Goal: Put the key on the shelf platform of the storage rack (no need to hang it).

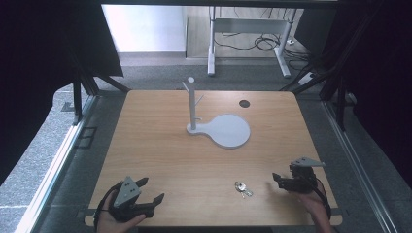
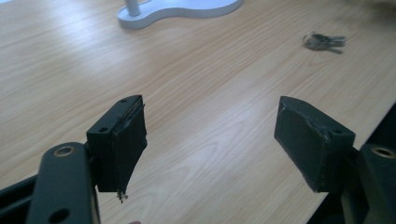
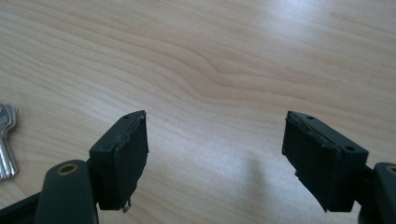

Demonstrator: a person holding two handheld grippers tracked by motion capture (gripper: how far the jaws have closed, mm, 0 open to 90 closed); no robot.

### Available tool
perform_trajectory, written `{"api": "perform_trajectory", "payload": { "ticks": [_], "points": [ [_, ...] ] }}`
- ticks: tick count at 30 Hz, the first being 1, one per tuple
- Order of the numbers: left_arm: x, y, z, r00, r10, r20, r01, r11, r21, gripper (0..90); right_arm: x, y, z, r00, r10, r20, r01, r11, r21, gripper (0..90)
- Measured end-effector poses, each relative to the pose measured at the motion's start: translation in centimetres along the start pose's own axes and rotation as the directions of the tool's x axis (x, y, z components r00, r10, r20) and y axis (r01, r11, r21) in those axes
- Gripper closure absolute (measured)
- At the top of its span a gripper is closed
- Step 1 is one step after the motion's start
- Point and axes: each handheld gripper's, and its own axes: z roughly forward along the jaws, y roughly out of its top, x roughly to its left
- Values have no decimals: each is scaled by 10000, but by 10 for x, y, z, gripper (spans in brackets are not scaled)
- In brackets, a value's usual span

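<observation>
- The light wooden table (image 1: 160,145) carried a white stand with an upright pegged post and a flat round base (image 1: 228,131) at its far middle.
- The left gripper (image 1: 150,190) sat at the near left, jaws apart and empty.
- The right gripper (image 1: 277,178) sat at the near right, jaws wide apart and empty.
- The small bunch of silver metal keys (image 1: 242,188) lay flat between them, nearer the right gripper; judged light, rigid and slippery, best pinched at the ring end.

Grey carpet floor (image 1: 43,160) — a white-legged desk (image 1: 248,29) beyond, cables (image 1: 262,43) trailing under it.
</observation>
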Motion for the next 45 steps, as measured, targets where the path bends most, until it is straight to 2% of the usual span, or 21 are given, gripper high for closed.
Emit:
{"api": "perform_trajectory", "payload": {
  "ticks": [2,7,11,12,13,15,18,21,24,27,29,32,33,34,35,36,37,40,41,45],
  "points": [
    [9,-1,-1,9991,-419,-28,419,9991,-94,254,2,5,-2,10000,-10,-41,10,10000,-82,241],
    [12,4,2,9998,-110,-152,110,9999,-36,254,8,10,-6,9989,-274,-384,271,9996,-85,260],
    [12,4,1,9994,-335,-36,335,9993,-188,255,15,10,-5,9973,-323,-656,324,9995,6,286],
    [12,3,1,9993,-380,-26,380,9992,-131,255,15,10,-5,9973,-323,-656,324,9995,6,286],
    [12,0,3,9987,-489,-152,489,9988,15,255,19,11,-4,9955,-385,-861,398,9991,135,293],
    [12,-1,5,9987,-470,-217,473,9988,150,255,22,13,-5,9934,-575,-993,609,9977,310,300],
    [13,0,9,9987,-448,-246,454,9987,249,256,21,17,-10,9920,-653,-1076,685,9973,256,309],
    [13,4,13,9984,-552,-128,556,9980,311,256,21,25,-15,9907,-673,-1183,736,9960,498,321],
    [16,10,15,9981,-617,-85,619,9975,327,256,30,35,-19,9868,-1021,-1255,1134,9898,867,328],
    [18,16,19,9965,-839,-25,839,9960,297,256,39,45,-22,9810,-1224,-1503,1397,9840,1107,333],
    [19,19,23,9947,-1022,-147,1026,9944,250,256,41,51,-23,9796,-1207,-1608,1412,9823,1230,336],
    [18,21,26,9949,-947,-333,955,9952,215,256,43,57,-24,9785,-1271,-1624,1487,9804,1289,341],
    [18,21,29,9961,-805,-361,821,9957,434,255,47,62,-26,9772,-1352,-1638,1569,9794,1274,347],
    [18,21,29,9961,-805,-361,821,9957,434,255,47,62,-26,9772,-1352,-1638,1569,9794,1274,347],
    [16,21,29,9975,-490,-511,521,9968,610,255,52,64,-27,9759,-1437,-1644,1656,9779,1279,360],
    [16,21,29,9975,-490,-511,521,9968,610,255,55,65,-27,9751,-1480,-1653,1705,9765,1317,362],
    [14,19,29,9977,-512,-455,536,9972,514,255,58,66,-28,9731,-1574,-1684,1812,9739,1366,363],
    [12,18,31,9988,-337,-364,360,9973,639,255,69,66,-28,9660,-1917,-1735,2200,9619,1623,366],
    [10,15,33,9993,-286,-251,305,9965,777,255,72,66,-27,9643,-1970,-1771,2274,9585,1720,367],
    [8,11,31,9994,-311,-166,323,9966,765,255,79,64,-20,9599,-2087,-1870,2448,9492,1975,387]
  ]
}}
